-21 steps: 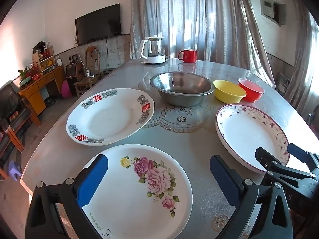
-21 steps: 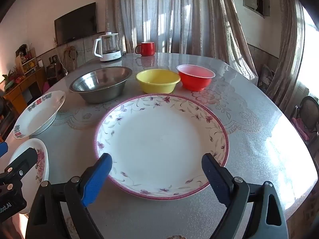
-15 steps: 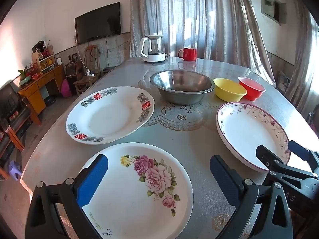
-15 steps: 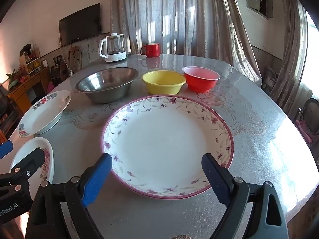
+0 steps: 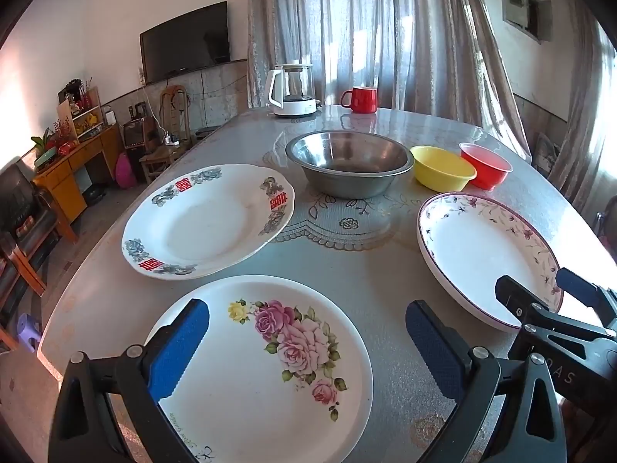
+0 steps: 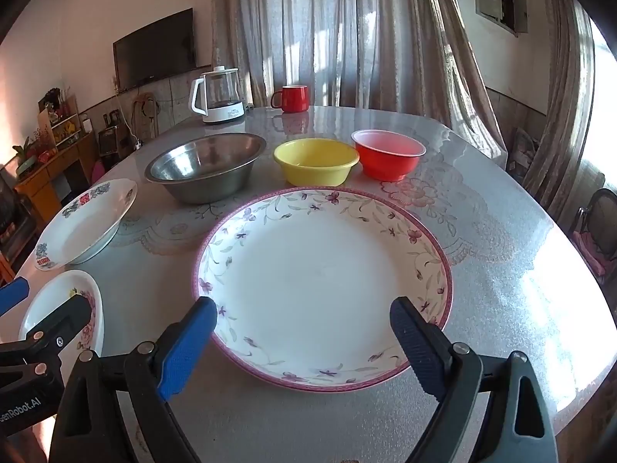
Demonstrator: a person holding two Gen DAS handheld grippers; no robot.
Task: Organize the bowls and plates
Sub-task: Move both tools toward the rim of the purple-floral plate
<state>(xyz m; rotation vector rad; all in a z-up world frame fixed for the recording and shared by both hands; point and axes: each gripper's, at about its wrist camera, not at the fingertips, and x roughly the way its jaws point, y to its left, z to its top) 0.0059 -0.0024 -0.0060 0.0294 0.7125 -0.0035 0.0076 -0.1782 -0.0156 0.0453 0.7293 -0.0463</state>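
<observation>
We are holding both grippers wide open and empty: left gripper (image 5: 306,337) over the rose plate (image 5: 270,378), right gripper (image 6: 302,333) over the vine plate (image 6: 324,281).

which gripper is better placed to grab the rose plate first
Left. The left gripper is open with its fingers either side of the rose plate, right above it. The right gripper is open over the purple-rimmed plate, with the rose plate off to its left.

Three plates (image 5: 208,220) in front — three bowls (image 5: 349,164) behind them.
</observation>
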